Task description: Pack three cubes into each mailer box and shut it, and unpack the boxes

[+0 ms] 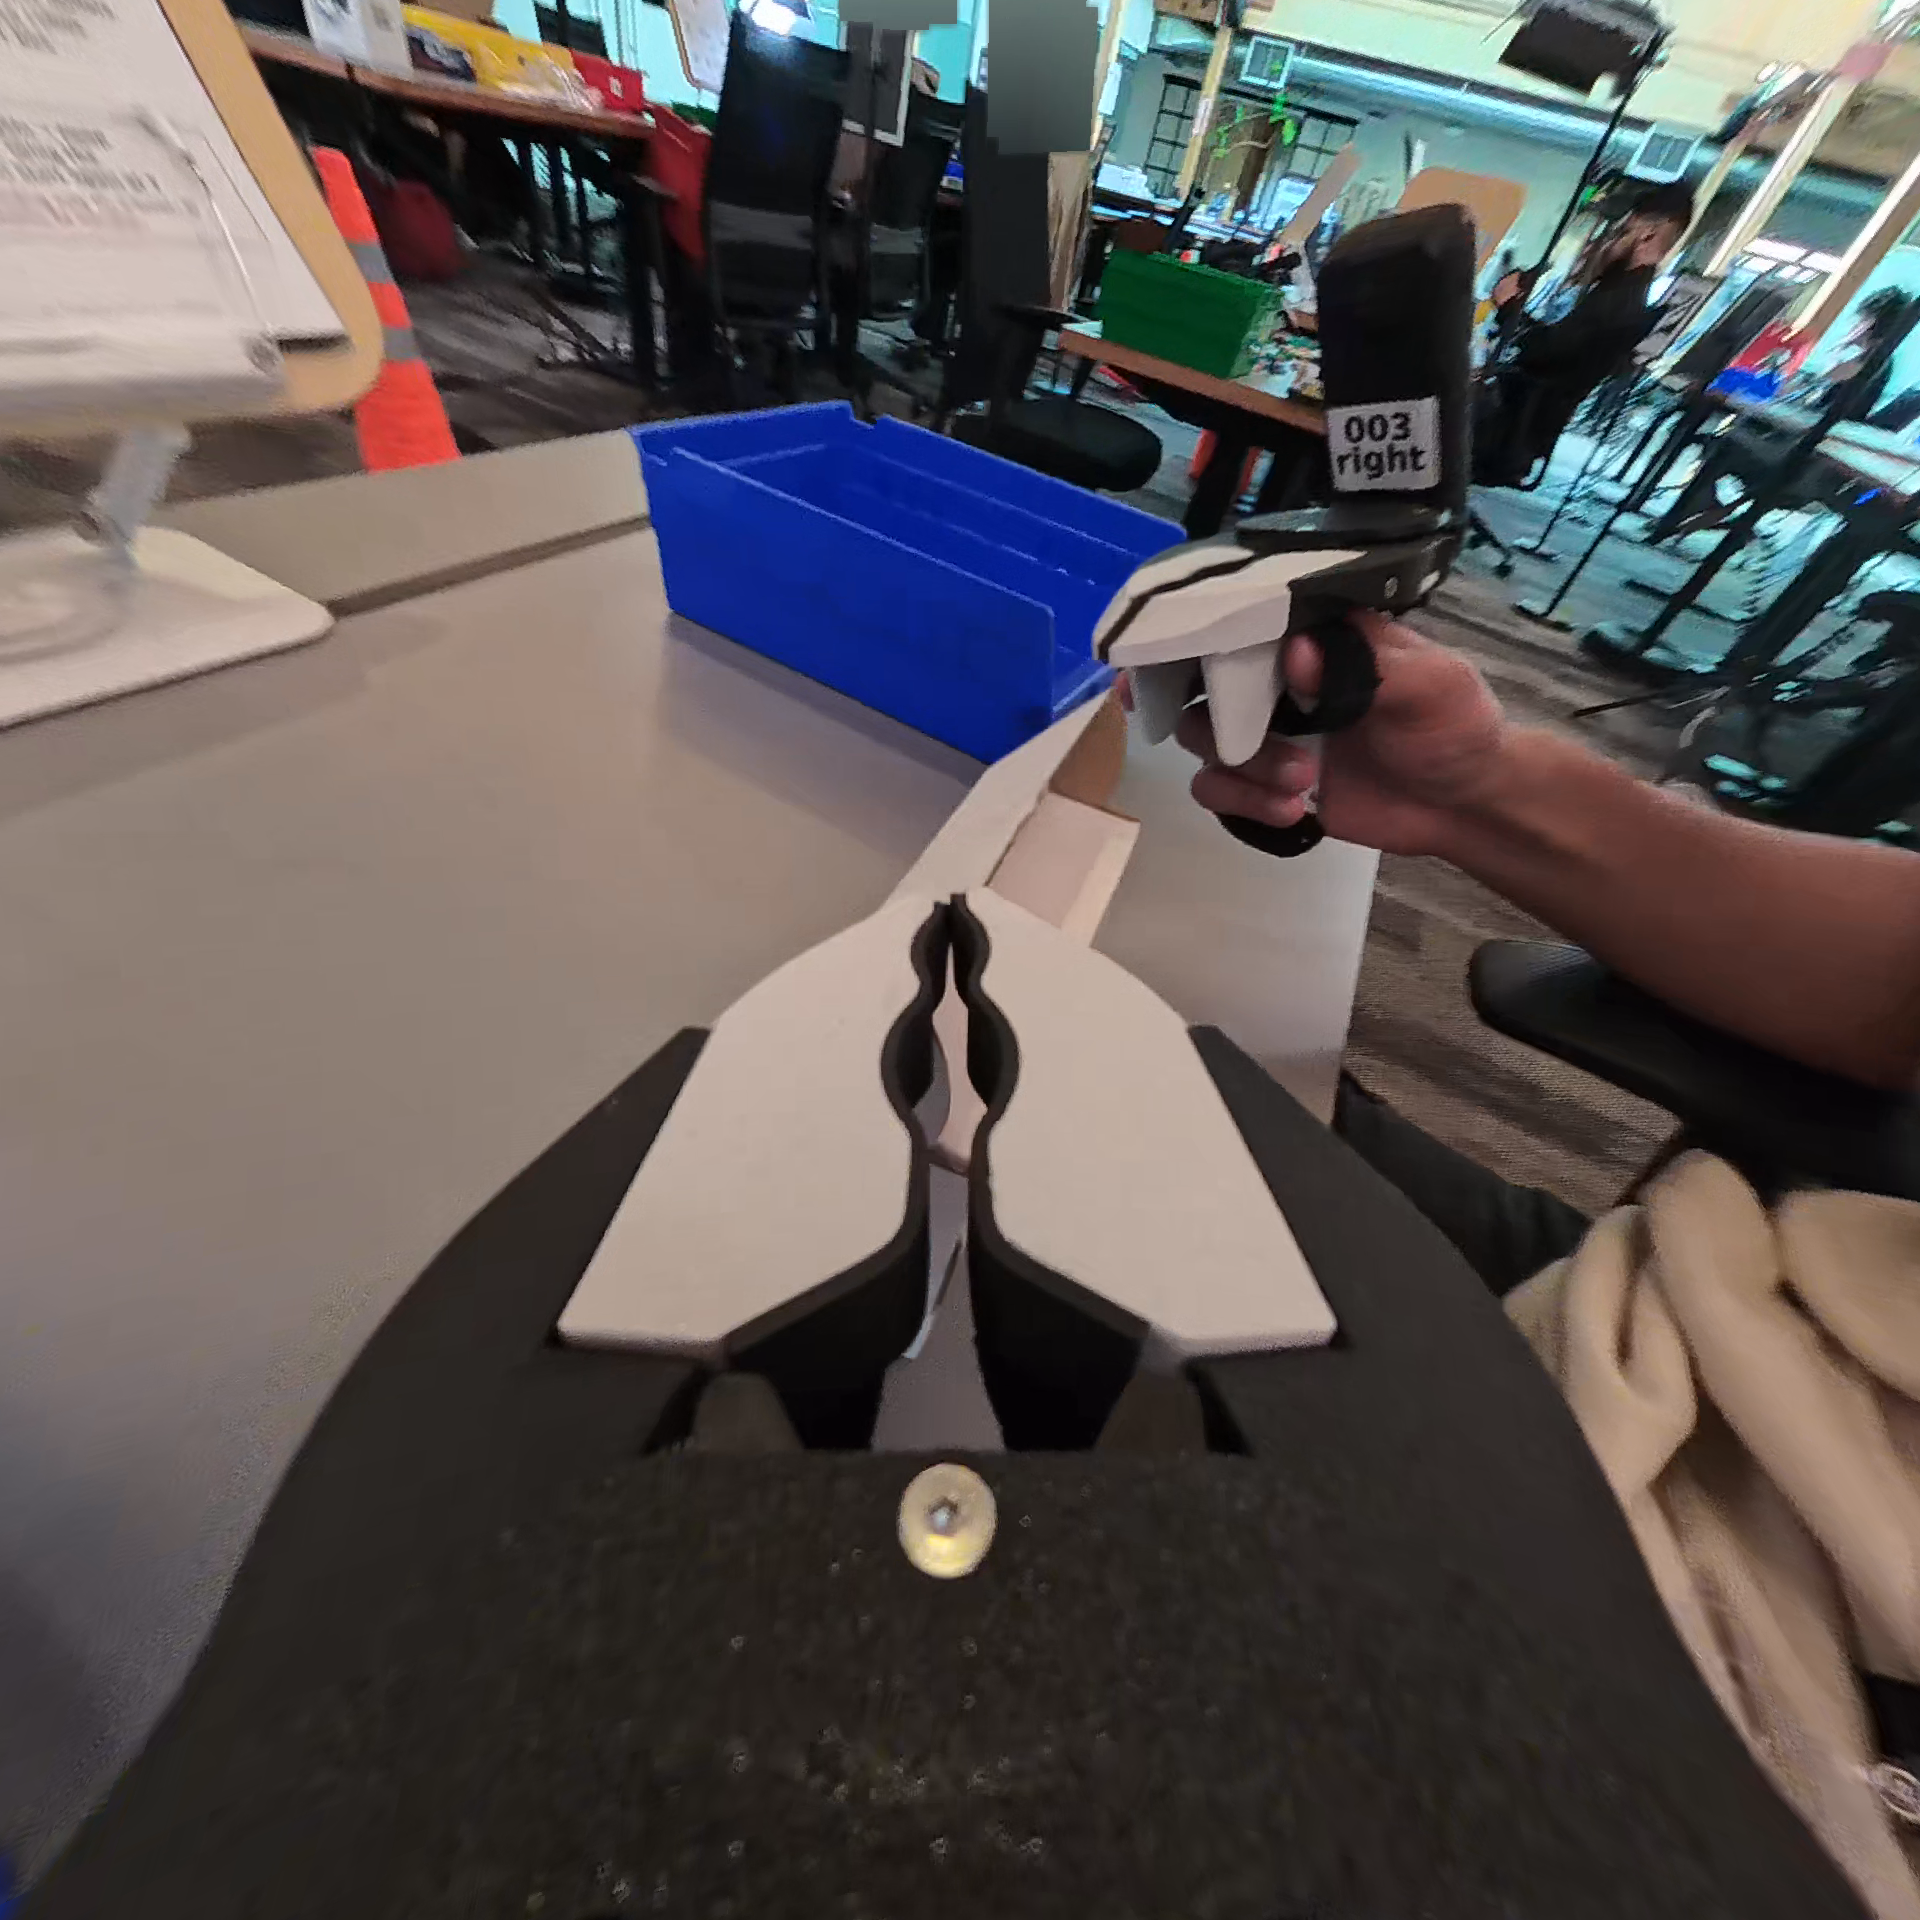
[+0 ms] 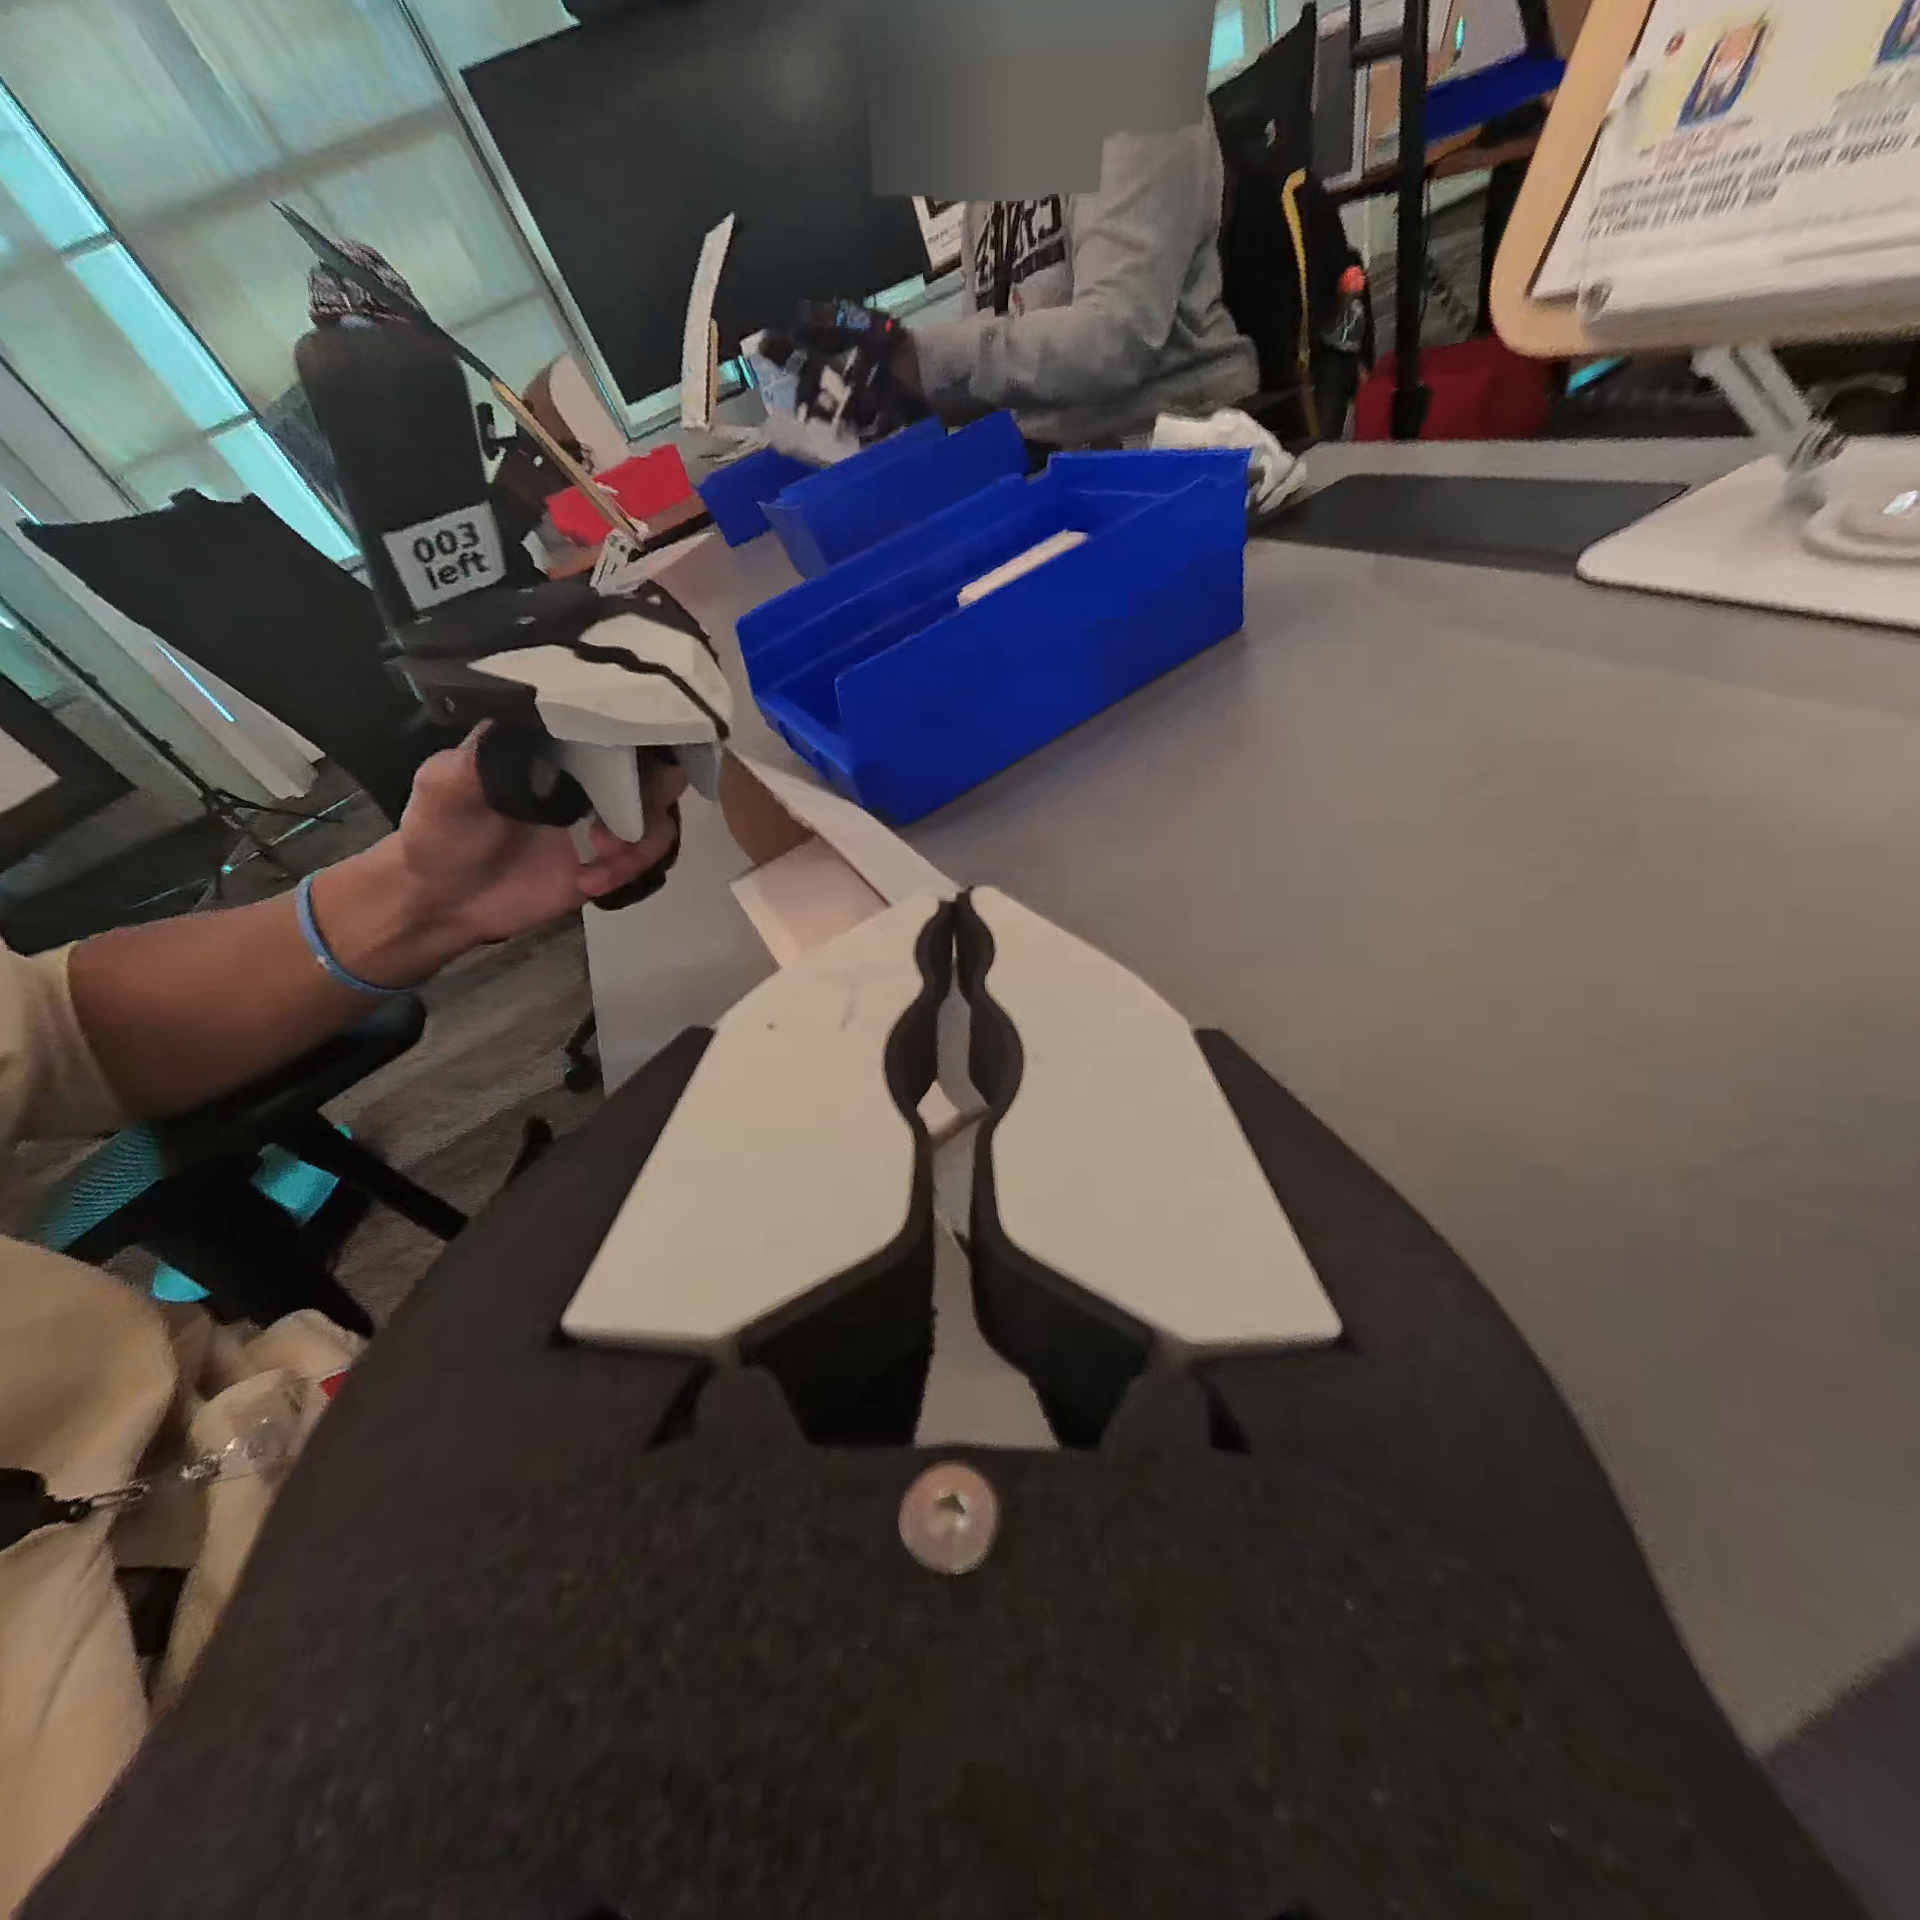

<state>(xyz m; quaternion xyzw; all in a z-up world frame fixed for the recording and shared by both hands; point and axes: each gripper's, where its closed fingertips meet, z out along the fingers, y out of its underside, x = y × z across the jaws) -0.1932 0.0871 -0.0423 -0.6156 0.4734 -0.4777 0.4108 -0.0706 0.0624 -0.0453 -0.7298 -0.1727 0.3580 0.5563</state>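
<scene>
Both hand-held grippers, left hand-held gripper point(image 1: 951, 914) and right hand-held gripper point(image 2: 961, 904), pinch the mailer box point(image 1: 1049, 800) flap.

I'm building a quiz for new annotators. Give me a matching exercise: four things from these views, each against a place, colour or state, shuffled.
Things:
1 left claw
2 blue bin
3 orange cone
4 mailer box

Descriptions:
A white outside, brown inside
B on the floor past the table
C shut on the box's edge
D stands on the table

Pairs: 1-C, 2-D, 3-B, 4-A
</scene>
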